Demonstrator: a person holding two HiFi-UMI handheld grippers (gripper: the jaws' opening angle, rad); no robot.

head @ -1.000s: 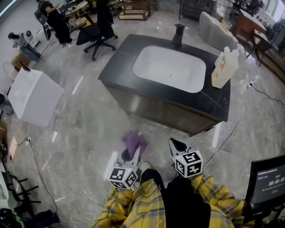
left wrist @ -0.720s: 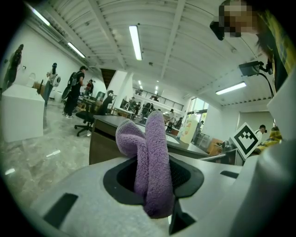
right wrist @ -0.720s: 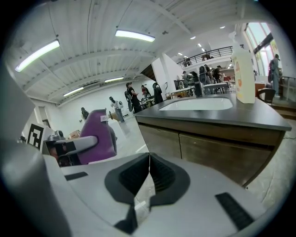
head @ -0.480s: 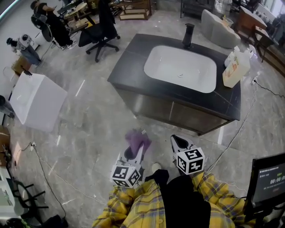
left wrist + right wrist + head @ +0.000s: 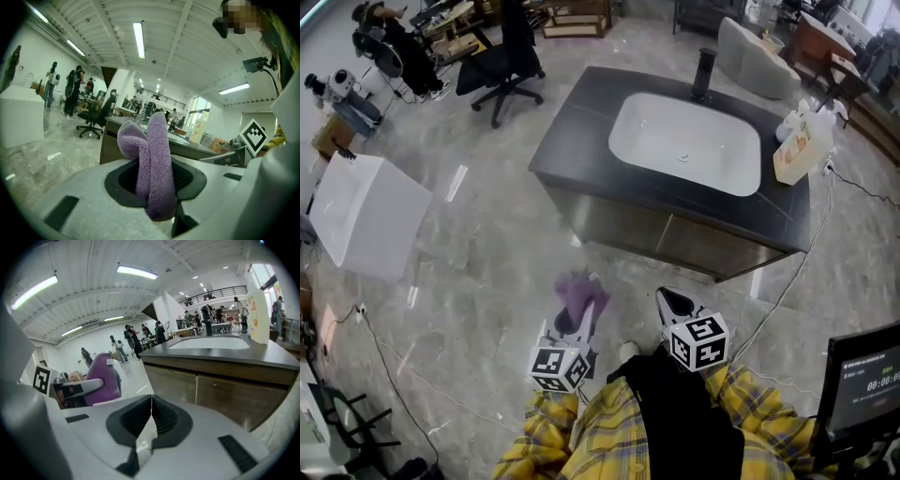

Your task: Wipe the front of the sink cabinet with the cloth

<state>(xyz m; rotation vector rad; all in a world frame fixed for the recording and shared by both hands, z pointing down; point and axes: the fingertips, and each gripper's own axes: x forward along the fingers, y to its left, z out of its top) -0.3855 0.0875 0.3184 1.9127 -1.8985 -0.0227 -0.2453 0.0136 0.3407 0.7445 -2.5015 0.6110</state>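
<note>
Both grippers hang short of the sink cabinet front (image 5: 675,242), which runs crosswise ahead and slightly right: the left gripper (image 5: 577,321) pinches the purple cloth (image 5: 579,292) upright, well apart from it, while the nearer right gripper (image 5: 674,304) sits pressed together, empty.

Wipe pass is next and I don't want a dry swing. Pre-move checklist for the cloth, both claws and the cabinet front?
1. Cloth gripped in left claw: ok. The jaws are shut on it and a fold sticks out past the tips.
2. Right claw free: ok. The jaws are together on nothing.
3. Cloth touching cabinet front: not ok. It is held apart from the cabinet.
4. Floor between claws and cabinet: ok. It is bare in the head view.
5. Cabinet doors shut: ok. They look flush in the right gripper view.
</note>
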